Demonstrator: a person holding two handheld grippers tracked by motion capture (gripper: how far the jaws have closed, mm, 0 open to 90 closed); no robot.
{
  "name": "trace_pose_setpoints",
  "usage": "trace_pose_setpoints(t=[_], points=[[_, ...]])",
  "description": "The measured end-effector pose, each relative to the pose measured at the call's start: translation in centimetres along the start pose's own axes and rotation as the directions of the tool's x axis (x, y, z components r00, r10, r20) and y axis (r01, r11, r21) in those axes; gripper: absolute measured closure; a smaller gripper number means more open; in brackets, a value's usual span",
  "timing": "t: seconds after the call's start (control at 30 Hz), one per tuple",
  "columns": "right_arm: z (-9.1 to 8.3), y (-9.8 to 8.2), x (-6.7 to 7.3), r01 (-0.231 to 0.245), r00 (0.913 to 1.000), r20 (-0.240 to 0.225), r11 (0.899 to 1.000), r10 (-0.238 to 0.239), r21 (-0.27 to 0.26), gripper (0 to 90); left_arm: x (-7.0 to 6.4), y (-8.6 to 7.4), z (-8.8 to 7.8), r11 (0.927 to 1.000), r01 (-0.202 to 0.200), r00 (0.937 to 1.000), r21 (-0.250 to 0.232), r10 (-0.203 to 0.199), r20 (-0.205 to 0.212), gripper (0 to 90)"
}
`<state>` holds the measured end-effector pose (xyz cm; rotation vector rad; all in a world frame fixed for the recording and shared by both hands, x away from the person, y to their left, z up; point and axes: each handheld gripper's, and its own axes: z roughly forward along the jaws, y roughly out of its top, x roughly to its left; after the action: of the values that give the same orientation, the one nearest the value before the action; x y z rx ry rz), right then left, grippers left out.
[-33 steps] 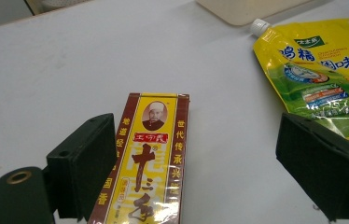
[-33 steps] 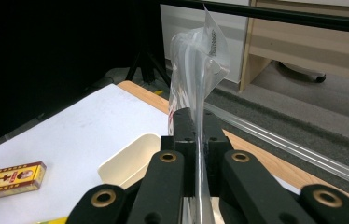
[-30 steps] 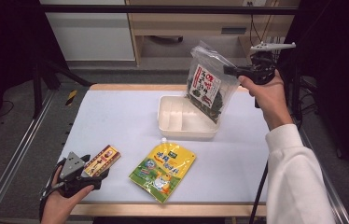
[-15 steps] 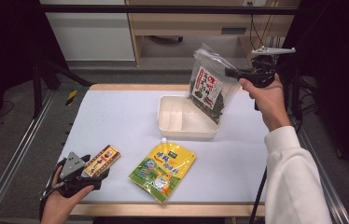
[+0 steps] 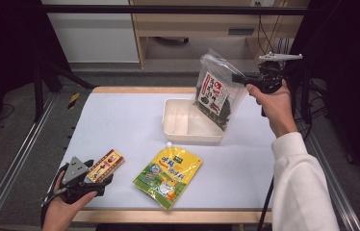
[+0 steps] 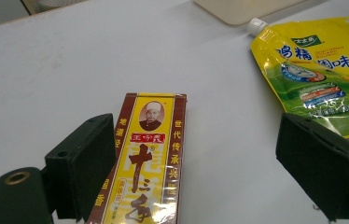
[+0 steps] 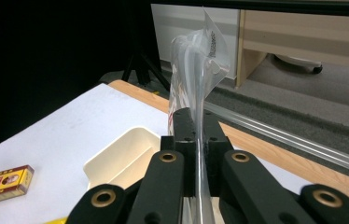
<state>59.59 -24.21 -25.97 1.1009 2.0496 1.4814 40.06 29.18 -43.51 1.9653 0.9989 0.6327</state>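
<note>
Seaweed pouch [image 5: 215, 94] hangs in the air from my right tool [image 5: 239, 78], whose jaws are pressed together on the clear top edge of the bag; in the right gripper view the plastic [image 7: 200, 60] rises straight up out of the closed jaws; the pouch is see-through with a red and white label, and dark green flakes fill its lower part; its bottom corner dips over the right end of the cream tray [image 5: 174, 126], though I cannot tell whether it touches the tray; the tray sits at the far middle of the white table [image 5: 120, 120], a low rib splits it into two compartments, and the part of its floor that I can see is bare; nearer me lies a yellow spouted pouch [image 5: 168, 174], flat on the table, its white cap [image 6: 255, 24] pointing toward the tray and just short of it; my left tool [image 5: 103, 173] rests at the near left edge with its jaws apart, a red and yellow box [image 6: 147, 163] lying lengthwise between them, hard by one jaw and well clear of the other.
</note>
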Motion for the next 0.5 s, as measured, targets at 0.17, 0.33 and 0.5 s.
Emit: trace_pose_setpoints(t=[0.17,0.33,0.5], points=[[0.21,-0.57,-0.15,-0.008,1.0,-0.004,1.0,0.008,0.002,88.8,-0.01,0.0,0.02,1.0,-0.002,1.0,0.0,0.002,0.001,11.9],[0.32,-0.84,-0.23,-0.018,0.9998,-0.01,1.0,0.018,-0.004,88.8,-0.08,0.0,0.03,1.0,-0.002,1.0,-0.001,0.002,0.002,11.9],[0.52,-0.88,-0.1,-0.018,0.9998,-0.013,1.0,0.018,0.0,88.8,-0.09,0.03,0.01,1.0,-0.005,1.0,-0.001,0.005,0.004,11.9]])
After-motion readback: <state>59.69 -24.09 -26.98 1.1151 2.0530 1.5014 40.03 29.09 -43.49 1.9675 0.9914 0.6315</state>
